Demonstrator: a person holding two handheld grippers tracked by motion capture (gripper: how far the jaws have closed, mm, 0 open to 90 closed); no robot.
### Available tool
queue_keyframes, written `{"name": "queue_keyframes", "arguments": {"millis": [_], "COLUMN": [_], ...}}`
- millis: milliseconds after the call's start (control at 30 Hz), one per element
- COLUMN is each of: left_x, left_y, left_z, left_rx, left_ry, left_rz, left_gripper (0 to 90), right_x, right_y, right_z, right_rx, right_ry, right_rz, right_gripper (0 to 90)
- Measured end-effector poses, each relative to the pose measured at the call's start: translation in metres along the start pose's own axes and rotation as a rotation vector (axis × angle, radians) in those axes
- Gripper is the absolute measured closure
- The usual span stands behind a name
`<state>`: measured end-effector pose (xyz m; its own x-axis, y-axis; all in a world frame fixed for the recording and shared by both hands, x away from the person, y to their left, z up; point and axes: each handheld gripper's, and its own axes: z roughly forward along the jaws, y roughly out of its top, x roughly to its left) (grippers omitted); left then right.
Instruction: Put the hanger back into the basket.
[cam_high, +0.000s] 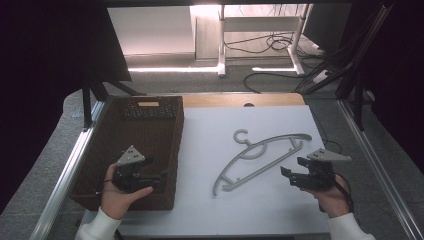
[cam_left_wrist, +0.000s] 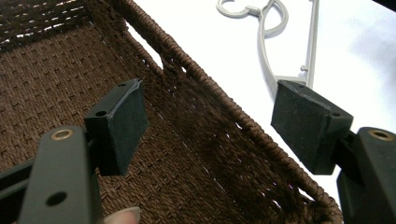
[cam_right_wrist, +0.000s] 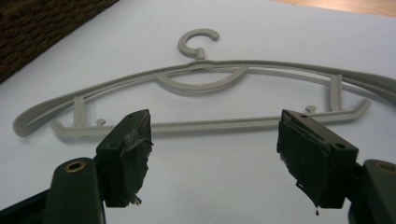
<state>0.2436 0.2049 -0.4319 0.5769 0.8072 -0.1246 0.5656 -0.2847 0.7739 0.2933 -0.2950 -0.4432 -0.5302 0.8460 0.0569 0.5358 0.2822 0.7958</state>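
A grey plastic hanger (cam_high: 260, 157) lies flat on the white table top (cam_high: 210, 140), its hook toward the far side. In the right gripper view the hanger (cam_right_wrist: 196, 88) stretches across just beyond the jaws. My right gripper (cam_high: 289, 174) hovers beside the hanger's right end, open, nothing between its pads. My left gripper (cam_high: 157, 175) hangs over the near right part of the brown woven basket (cam_high: 100, 150), open and empty. In the left gripper view the basket's rim (cam_left_wrist: 219, 98) runs between the two pads, with the hanger (cam_left_wrist: 275, 42) beyond it.
The basket stands at the table's left and looks empty. A wooden strip (cam_high: 240, 99) borders the table's far edge. Metal rails (cam_high: 380, 165) run along both sides. Cables and a desk frame (cam_high: 260, 45) lie on the floor beyond.
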Motion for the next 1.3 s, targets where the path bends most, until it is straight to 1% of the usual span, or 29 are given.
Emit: {"name": "queue_keyframes", "arguments": {"millis": [133,300,400,467,600,633,733,900,1000,1033,1067,1100,1200,1300], "left_x": [0.0,0.0,0.0,0.0,0.0,0.0,0.0,0.0,0.0,0.0,0.0,-0.001,-0.001,-0.001], "left_y": [0.0,0.0,0.001,0.001,0.002,0.002,0.002,0.002,0.001,0.001,0.001,0.001,0.001,0.001], "left_z": [0.0,0.0,0.0,-0.001,-0.003,-0.003,-0.004,-0.003,-0.002,-0.002,-0.002,-0.002,-0.002,-0.002], "left_rx": [0.0,0.002,0.002,0.001,-0.004,-0.004,-0.005,0.0,0.001,0.001,0.002,0.0,0.007,0.006], "left_ry": [0.003,0.009,0.012,0.013,0.016,0.016,0.018,0.017,0.017,0.017,0.016,0.016,0.016,0.016], "left_rz": [0.001,0.004,0.002,0.003,0.006,0.006,0.008,0.015,0.018,0.018,0.018,0.018,0.028,0.028], "left_gripper": [26.1,26.1,26.1,26.1,26.0,26.0,25.9,25.8,25.8,25.8,25.8,25.8,25.8,25.8], "right_x": [-0.001,-0.001,-0.002,-0.003,-0.006,-0.006,-0.011,-0.017,-0.018,-0.018,-0.018,-0.016,-0.013,-0.012], "right_y": [0.003,0.007,0.011,0.013,0.02,0.02,0.028,0.034,0.038,0.038,0.039,0.042,0.047,0.053], "right_z": [0.0,0.003,0.006,0.008,0.012,0.012,0.022,0.042,0.056,0.056,0.06,0.07,0.081,0.092], "right_rx": [-0.002,0.001,0.006,0.006,0.002,0.002,0.015,0.066,0.102,0.102,0.111,0.139,0.172,0.203], "right_ry": [-0.012,0.005,0.005,0.002,-0.02,-0.02,-0.044,-0.072,-0.077,-0.077,-0.078,-0.073,-0.069,-0.064], "right_rz": [0.015,0.011,0.007,0.019,0.042,0.042,0.057,0.081,0.085,0.085,0.087,0.083,0.081,0.095], "right_gripper": [28.0,29.7,30.2,30.5,31.7,31.7,33.9,38.6,40.4,40.4,41.2,42.5,43.9,44.6]}}
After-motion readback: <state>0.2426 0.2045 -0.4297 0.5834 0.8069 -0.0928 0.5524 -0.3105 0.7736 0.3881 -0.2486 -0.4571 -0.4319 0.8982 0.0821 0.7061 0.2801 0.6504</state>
